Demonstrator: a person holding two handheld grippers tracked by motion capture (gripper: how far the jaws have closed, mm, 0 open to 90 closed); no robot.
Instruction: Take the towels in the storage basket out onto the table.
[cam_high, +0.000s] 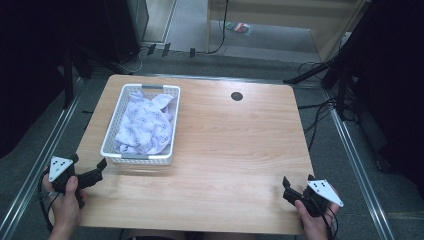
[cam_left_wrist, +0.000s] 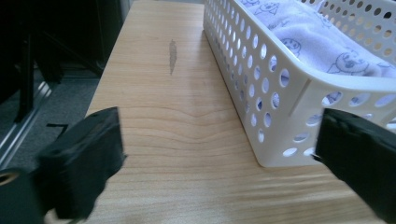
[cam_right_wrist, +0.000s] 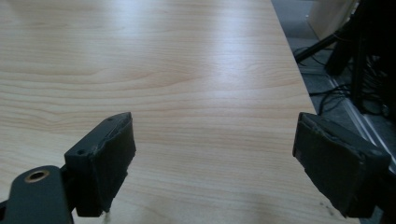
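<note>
While the high view has the patterned cloth (cam_high: 145, 125) heaped in the white basket (cam_high: 111, 149), the left gripper (cam_left_wrist: 215, 154) spreads empty beside its near corner and the right gripper (cam_right_wrist: 215, 161) gapes over bare table (cam_right_wrist: 196, 70), so nothing seems begun; reaching for the cloth likely comes next.

a white perforated plastic basket (cam_high: 111, 131) stands upright on the left half of the wooden bench (cam_high: 230, 150), long side running away from the person. inside lies a crumpled white cloth (cam_high: 145, 125) printed with small grey cartoon faces, bunched up and filling most of the basket.
</note>
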